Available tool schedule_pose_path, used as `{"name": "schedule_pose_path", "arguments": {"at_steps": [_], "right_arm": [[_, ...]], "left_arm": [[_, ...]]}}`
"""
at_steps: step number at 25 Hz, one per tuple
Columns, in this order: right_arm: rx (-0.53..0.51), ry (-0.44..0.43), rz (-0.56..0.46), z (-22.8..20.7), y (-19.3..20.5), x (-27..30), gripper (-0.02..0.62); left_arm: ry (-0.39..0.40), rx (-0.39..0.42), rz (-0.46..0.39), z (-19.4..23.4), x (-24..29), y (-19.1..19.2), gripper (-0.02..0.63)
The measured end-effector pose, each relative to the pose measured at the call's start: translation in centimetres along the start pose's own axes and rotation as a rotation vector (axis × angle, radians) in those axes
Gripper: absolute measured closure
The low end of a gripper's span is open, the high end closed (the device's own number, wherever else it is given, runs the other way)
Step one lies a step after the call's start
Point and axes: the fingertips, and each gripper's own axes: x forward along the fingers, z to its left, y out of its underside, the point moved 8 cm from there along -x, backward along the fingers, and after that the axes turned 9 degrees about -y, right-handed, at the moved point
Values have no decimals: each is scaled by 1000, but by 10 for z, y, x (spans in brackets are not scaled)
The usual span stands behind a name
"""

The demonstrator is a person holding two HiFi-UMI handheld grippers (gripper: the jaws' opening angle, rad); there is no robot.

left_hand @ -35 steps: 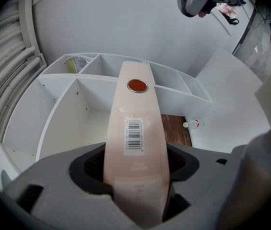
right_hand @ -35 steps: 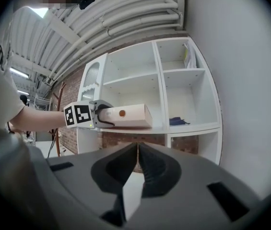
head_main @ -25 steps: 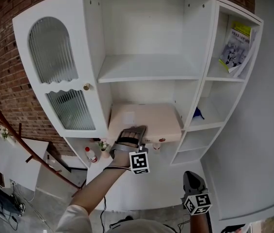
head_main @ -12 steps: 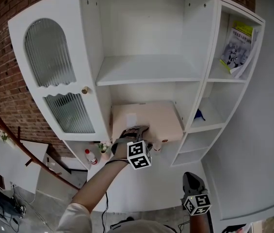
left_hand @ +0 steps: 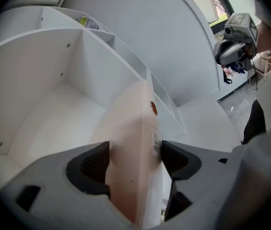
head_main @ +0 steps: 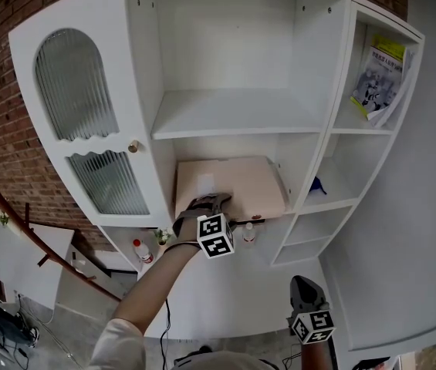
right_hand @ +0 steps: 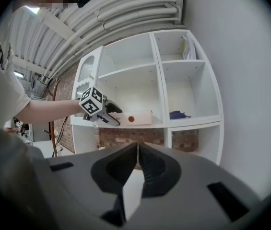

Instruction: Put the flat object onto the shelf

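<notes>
Pink-beige flat cardboard box [head_main: 233, 183]: on white cabinet shelf [left_hand: 53, 123] — placed.
Left gripper [head_main: 219, 202]: jaws just opened, released; box between them.
Right gripper [right_hand: 137, 150]: jaws clenched, empty.
Next: prob. back left out w/o dragging box.

A yellow-topped magazine [head_main: 377, 72] leans tilted in the top right-hand compartment [head_main: 353, 60]; a small blue item [head_main: 316, 183] lies in the one below. A red-capped bottle [head_main: 140, 250] stands low down beside a small plant [head_main: 161, 237], brick wall [head_main: 1, 122] behind
</notes>
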Motion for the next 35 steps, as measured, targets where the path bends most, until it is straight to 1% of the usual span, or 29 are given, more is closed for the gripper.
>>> {"name": "schedule_pose_path", "arguments": {"at_steps": [5,8,13,16,18,20,23,26,29,31,33,35], "right_arm": [[4,3,10,1,3,0,565],[1,-1,9,1,3,3,565],[2,-13,14,6,6,6,565],[3,-18,21,8,6,5,565],[0,-16,19,7,4,4,565],[-4,-17,16,7,2,4,565],[-7,-25,13,9,2,6,565],[-5,-37,13,14,3,8,565],[-11,-52,16,18,2,9,565],[-13,-59,14,21,2,10,565],[-14,-68,10,23,1,10,565],[-16,-79,7,27,0,11,565]], "left_arm": [[25,1,-16,9,7,8,253],[22,9,-21,12,11,11,253],[-14,32,-25,13,14,15,252],[-35,33,-23,8,8,16,252],[-53,27,-37,9,4,13,252],[-60,7,-56,10,-2,10,252],[-70,-46,-96,9,-15,7,252],[-120,-74,-132,8,-31,6,253],[-152,-83,-155,6,-48,5,253],[-173,-105,-176,5,-59,4,253],[-187,-148,-199,4,-71,3,255],[-194,-212,-221,4,-82,4,275]]}}
